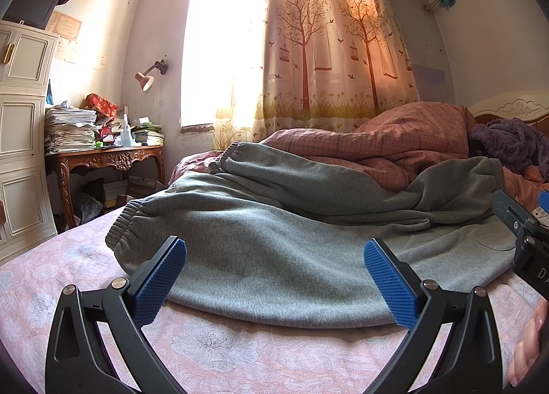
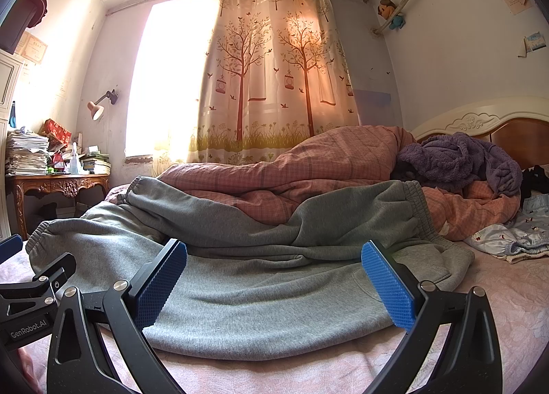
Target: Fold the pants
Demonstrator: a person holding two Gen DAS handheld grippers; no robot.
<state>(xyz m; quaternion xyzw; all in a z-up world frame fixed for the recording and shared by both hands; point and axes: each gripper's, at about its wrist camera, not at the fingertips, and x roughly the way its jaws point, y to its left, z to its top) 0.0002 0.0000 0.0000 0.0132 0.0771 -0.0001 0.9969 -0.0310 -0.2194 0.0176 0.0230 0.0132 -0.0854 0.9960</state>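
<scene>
Two tools hang low over the bed, each spread wide with nothing between its ribbed blue pads: the left tool (image 1: 274, 282) and the right tool (image 2: 273, 282) both face the grey pants (image 1: 274, 250). Soft, fleecy and thick, the pants lie crosswise on the pink floral bedsheet (image 1: 219, 353), one leg doubled over the other, elastic cuffs (image 1: 120, 226) ribbed and gathered. Behind them a rumpled pink checked quilt (image 1: 394, 136) rises against the far leg, with a purple fuzzy blanket (image 2: 459, 160) by the carved headboard (image 2: 480, 119). Beyond stand a tree-print curtain (image 1: 329, 47) and a cluttered carved wooden surface (image 1: 113, 157).
</scene>
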